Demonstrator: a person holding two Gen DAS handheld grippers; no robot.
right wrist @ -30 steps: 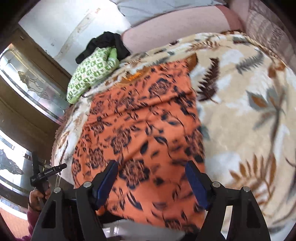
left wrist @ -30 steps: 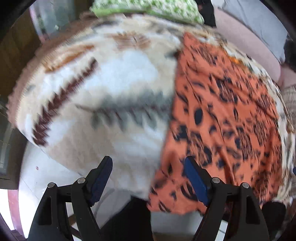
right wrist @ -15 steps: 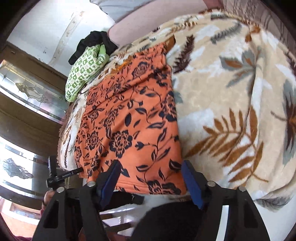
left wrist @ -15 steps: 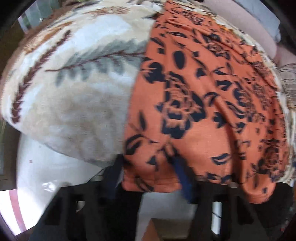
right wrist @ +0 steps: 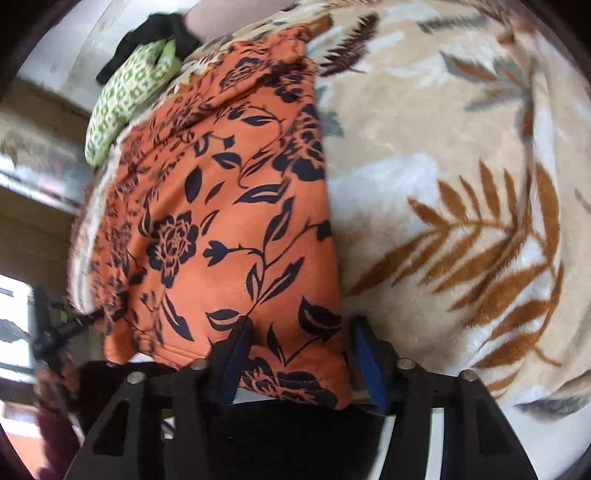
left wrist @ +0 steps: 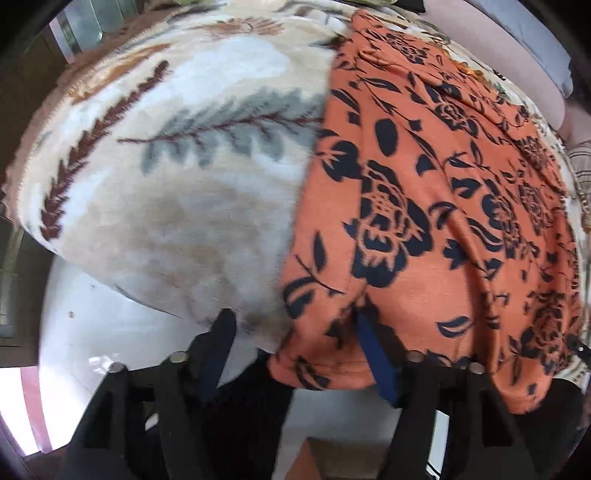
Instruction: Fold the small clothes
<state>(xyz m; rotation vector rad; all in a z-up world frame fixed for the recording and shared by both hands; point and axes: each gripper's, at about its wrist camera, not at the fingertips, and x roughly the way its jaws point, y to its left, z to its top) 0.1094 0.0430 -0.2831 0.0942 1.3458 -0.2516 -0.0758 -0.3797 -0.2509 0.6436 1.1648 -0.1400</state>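
Observation:
An orange cloth with black flowers (left wrist: pixel 436 206) lies flat on a bed, its near hem hanging over the edge. It also shows in the right wrist view (right wrist: pixel 229 229). My left gripper (left wrist: pixel 295 332) is open around the cloth's near left corner, with hem and blanket edge between the jaws. My right gripper (right wrist: pixel 299 343) is open around the near right corner, with the hem between the jaws. In the right wrist view the left gripper (right wrist: pixel 59 332) shows at the far left, blurred.
A cream blanket with leaf prints (left wrist: pixel 177 177) covers the bed and shows in the right wrist view (right wrist: pixel 461 184). A green patterned cloth (right wrist: pixel 129 96) and a black garment (right wrist: pixel 155 33) lie at the far end. White floor (left wrist: pixel 92 332) lies below the bed edge.
Both grippers have moved forward and down to the cloth's near hem, and each now has a corner between its open jaws. The jaws have narrowed somewhat.

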